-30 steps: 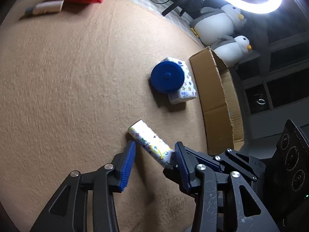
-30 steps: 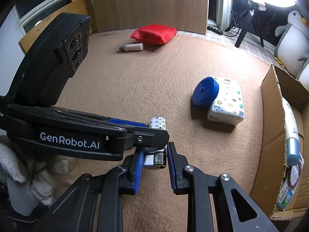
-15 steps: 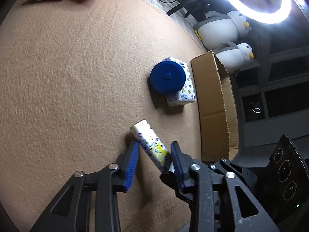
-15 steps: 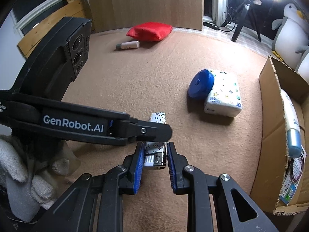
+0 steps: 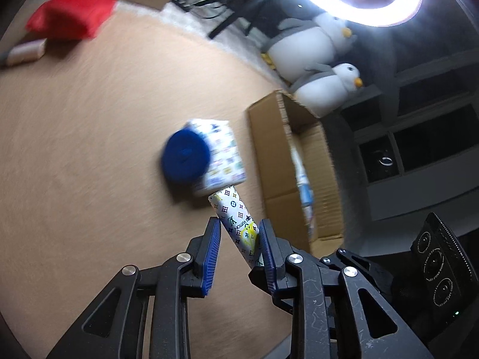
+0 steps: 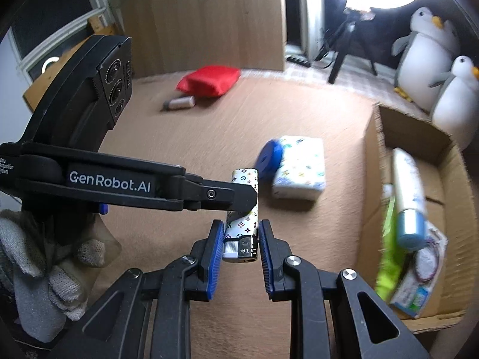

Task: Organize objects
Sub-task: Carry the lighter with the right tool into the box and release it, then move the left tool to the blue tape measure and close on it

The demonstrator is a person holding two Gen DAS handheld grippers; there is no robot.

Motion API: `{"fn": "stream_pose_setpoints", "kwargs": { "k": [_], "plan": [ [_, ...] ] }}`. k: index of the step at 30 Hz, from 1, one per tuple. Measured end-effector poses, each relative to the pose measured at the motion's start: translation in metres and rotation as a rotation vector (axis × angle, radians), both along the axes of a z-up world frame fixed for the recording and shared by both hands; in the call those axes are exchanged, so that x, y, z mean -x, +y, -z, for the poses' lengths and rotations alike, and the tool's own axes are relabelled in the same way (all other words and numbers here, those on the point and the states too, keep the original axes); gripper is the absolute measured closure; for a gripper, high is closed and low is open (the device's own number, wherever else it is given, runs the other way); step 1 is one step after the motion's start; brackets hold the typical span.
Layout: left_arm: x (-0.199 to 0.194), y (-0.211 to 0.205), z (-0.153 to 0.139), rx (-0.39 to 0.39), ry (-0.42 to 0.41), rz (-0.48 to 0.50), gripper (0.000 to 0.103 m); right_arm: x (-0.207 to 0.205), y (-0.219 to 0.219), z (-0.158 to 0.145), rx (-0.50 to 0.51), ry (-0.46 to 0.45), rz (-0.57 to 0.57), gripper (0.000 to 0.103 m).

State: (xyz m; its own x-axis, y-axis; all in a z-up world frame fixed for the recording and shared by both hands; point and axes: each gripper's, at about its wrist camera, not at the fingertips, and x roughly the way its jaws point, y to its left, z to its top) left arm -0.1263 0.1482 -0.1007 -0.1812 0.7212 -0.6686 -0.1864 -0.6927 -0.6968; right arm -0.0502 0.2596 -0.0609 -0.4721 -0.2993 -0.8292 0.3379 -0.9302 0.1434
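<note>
Right wrist view: we are gripping the patterned lighter (image 6: 242, 209) with both grippers, the right gripper (image 6: 239, 249) pinching its metal end and the left gripper (image 5: 238, 240) closing narrowly around its middle. We are holding it above the carpet (image 6: 209, 137), beside the cardboard box (image 6: 369, 161). Releasing one gripper before carrying it over the box should avoid twisting it.

disc (image 6: 270, 158) against tissue pack (image 6: 300, 168), box (image 6: 449, 185) right

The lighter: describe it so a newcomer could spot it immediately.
Start at the cardboard box on the tan carpet. Beside its open side both grippers meet, the left gripper and the right gripper, clamped on the lighter. It alone is slim, white, monogram-printed, with a metal end.
</note>
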Motion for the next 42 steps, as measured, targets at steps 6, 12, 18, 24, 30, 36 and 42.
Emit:
{"fn": "stream_pose_setpoints", "kwargs": {
  "k": [6, 12, 18, 24, 30, 36, 42],
  "plan": [
    [0.009, 0.054, -0.022, 0.000, 0.055, 0.081, 0.076, 0.005, 0.039, -0.021, -0.013, 0.038, 0.066, 0.082],
    [0.020, 0.125, -0.040, 0.024, 0.115, 0.175, 0.076, 0.010, 0.091, -0.034, -0.026, 0.056, 0.158, 0.082],
    [0.034, 0.186, -0.044, 0.049, 0.141, 0.235, 0.075, 0.023, 0.142, -0.038, -0.031, 0.061, 0.243, 0.081],
    [0.043, 0.203, -0.043, 0.132, 0.190, 0.225, 0.052, 0.024, 0.167, -0.033, -0.066, 0.051, 0.273, 0.045],
    [0.041, 0.179, -0.038, 0.168, 0.203, 0.221, 0.052, 0.019, 0.175, -0.030, -0.018, 0.029, 0.296, 0.045],
    [0.041, 0.124, -0.042, 0.194, 0.216, 0.163, 0.052, 0.011, 0.171, -0.031, 0.058, 0.009, 0.320, 0.045],
    [0.052, 0.051, -0.039, 0.259, 0.213, 0.059, 0.052, -0.001, 0.161, -0.035, 0.148, 0.009, 0.341, 0.044]
  ]
}}
